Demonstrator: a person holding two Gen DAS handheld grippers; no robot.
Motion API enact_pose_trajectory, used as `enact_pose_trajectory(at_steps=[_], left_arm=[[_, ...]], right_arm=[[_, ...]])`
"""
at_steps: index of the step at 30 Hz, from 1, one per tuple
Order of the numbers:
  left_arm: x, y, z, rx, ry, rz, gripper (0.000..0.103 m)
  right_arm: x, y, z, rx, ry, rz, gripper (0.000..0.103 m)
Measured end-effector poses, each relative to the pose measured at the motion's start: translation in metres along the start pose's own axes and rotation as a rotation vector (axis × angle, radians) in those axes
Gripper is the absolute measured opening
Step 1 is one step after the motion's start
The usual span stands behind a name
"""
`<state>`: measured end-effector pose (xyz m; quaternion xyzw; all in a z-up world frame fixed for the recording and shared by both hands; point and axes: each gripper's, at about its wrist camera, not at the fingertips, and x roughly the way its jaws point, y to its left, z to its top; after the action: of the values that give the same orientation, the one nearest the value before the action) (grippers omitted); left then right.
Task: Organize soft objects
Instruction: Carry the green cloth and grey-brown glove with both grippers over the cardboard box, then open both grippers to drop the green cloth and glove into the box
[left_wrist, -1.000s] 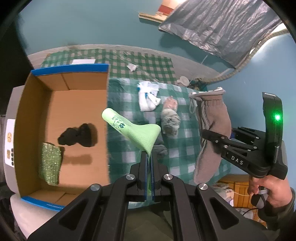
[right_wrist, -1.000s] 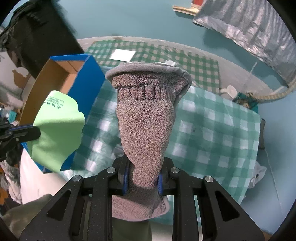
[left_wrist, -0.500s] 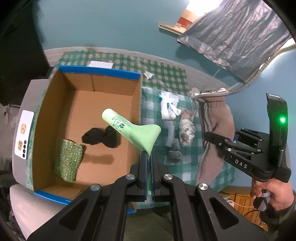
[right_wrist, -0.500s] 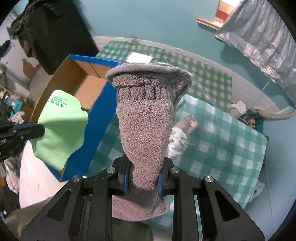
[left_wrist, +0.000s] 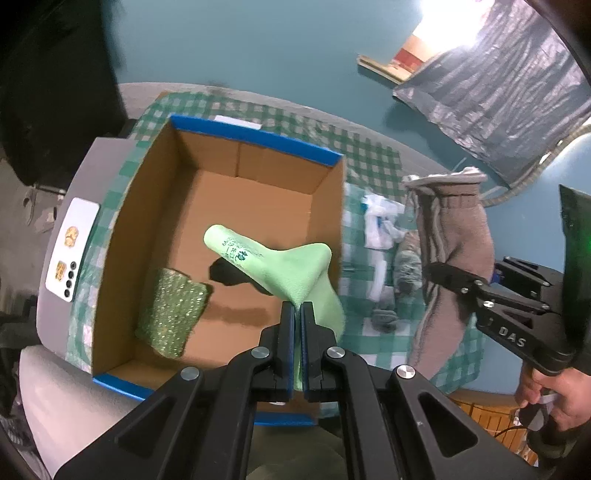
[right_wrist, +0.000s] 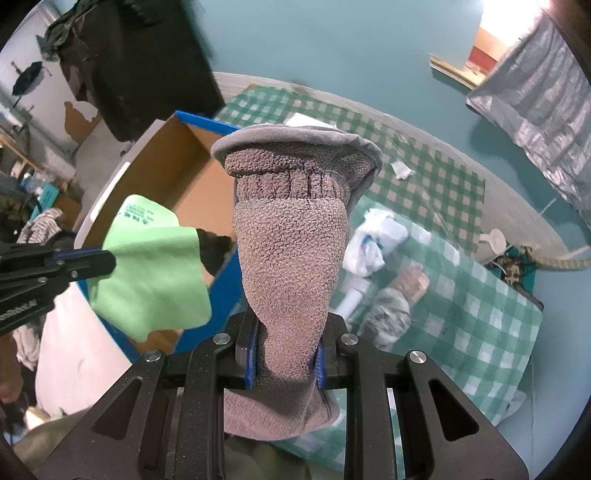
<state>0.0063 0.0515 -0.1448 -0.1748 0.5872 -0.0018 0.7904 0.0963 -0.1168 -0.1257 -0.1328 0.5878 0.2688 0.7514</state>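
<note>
My left gripper (left_wrist: 297, 308) is shut on a light green sock (left_wrist: 284, 266) with dark print, held above the open cardboard box (left_wrist: 255, 206). The green sock (right_wrist: 155, 273) and the left gripper (right_wrist: 107, 262) also show at the left of the right wrist view. My right gripper (right_wrist: 284, 332) is shut on a thick grey-brown fleece sock (right_wrist: 291, 266) that hangs down over the checked cloth. In the left wrist view that grey sock (left_wrist: 450, 254) and the right gripper (left_wrist: 439, 273) are at the right. Inside the box lie a sparkly green item (left_wrist: 173, 314) and a black item (left_wrist: 229, 273).
A green-and-white checked cloth (right_wrist: 480, 295) covers the table. On it lie a white bundle (right_wrist: 373, 240), a grey mottled bundle (right_wrist: 391, 314) and a small grey piece (left_wrist: 384, 317). A white phone (left_wrist: 72, 249) rests left of the box. A person's hand (left_wrist: 554, 398) grips the right handle.
Both grippers have moved left with their socks. The green sock was over the cloth beside the box's right wall; now it hangs over the box's inside. The grey sock has come nearer the box.
</note>
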Motion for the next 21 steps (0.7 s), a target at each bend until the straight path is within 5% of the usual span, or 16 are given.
enact_pose_trajectory(at_steps=[21], left_arm=[[0.024,0.062,0.0,-0.088,0.036,0.076,0.003]], right_arm=[[0.022,0.067,0.035,-0.103,0.006,0.04,0.021]])
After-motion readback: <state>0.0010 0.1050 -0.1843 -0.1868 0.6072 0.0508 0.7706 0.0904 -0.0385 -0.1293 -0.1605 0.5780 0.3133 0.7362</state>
